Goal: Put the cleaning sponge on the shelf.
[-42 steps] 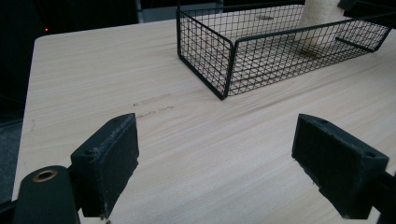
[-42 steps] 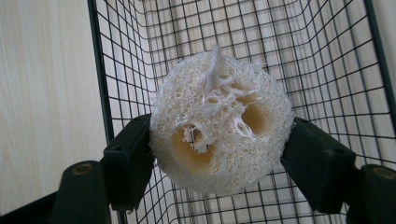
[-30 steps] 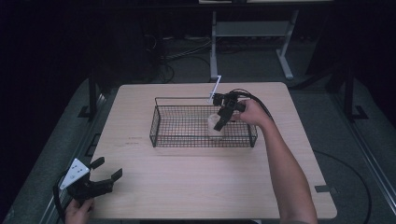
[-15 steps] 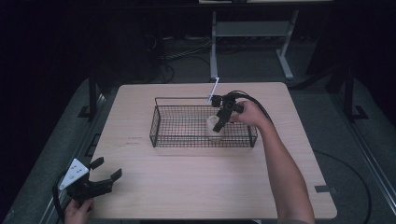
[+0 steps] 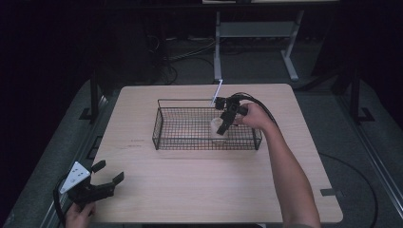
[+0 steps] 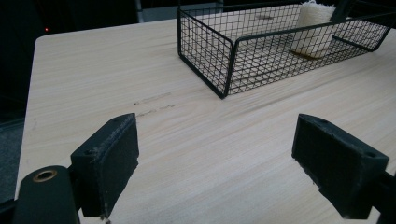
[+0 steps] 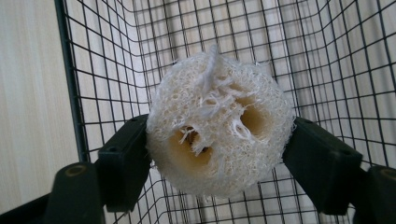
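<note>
A pale, round piece of loofah sits between the pads of my right gripper, inside the black wire basket. Both pads touch its sides, and the jaws have just been opening around it. In the high view the right gripper points down into the right half of the basket, on the loofah. The left gripper is near the table's front left corner, open, with nothing between its jaws. From the left gripper I look across bare wood to the basket and the loofah.
The light wooden table carries the basket at its middle back. A thin white stick leans at the basket's far rim. The right forearm crosses the table's right side. Dark floor, cables and a desk frame lie beyond.
In the high view neither hand has shifted. The right gripper stays down in the basket on the loofah, and the left gripper rests at the front left corner.
</note>
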Demonstrator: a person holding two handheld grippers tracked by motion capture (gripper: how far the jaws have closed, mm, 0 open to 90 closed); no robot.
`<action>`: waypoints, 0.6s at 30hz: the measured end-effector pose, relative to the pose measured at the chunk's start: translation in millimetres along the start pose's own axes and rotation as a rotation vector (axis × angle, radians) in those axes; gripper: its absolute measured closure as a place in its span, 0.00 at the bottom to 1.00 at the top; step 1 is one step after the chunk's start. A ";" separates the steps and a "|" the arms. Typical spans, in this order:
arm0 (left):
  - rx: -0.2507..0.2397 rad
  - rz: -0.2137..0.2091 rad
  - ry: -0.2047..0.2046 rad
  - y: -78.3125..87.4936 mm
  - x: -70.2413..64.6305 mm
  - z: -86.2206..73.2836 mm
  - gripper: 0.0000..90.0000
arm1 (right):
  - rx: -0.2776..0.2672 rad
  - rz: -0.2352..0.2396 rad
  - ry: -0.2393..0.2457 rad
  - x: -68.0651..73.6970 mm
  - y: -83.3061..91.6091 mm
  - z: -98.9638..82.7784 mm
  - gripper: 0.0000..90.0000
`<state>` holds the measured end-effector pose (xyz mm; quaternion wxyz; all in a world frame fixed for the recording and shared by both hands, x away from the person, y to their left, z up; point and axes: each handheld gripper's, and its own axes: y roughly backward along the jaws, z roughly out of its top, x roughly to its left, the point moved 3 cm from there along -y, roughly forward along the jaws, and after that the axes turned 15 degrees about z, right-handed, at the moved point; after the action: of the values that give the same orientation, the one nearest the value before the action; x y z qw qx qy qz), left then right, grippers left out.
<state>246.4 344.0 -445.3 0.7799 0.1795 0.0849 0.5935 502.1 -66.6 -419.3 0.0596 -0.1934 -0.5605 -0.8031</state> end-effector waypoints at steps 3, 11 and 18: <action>-0.001 0.001 0.001 0.1 0.2 0.0 0.15 | 0.004 -0.007 -0.006 -0.7 0.2 -0.6 0.24; -0.002 0.000 -0.002 0.4 -0.4 0.6 0.16 | 0.007 -0.014 -0.006 1.6 2.0 -0.3 0.22; -0.003 -0.001 0.001 0.4 -0.5 0.7 0.15 | -0.006 -0.017 -0.003 6.3 7.7 0.2 0.20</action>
<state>246.1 343.5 -444.5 0.7805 0.1780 0.0843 0.5933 498.8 -68.5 -410.1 0.0513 -0.1903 -0.5595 -0.8050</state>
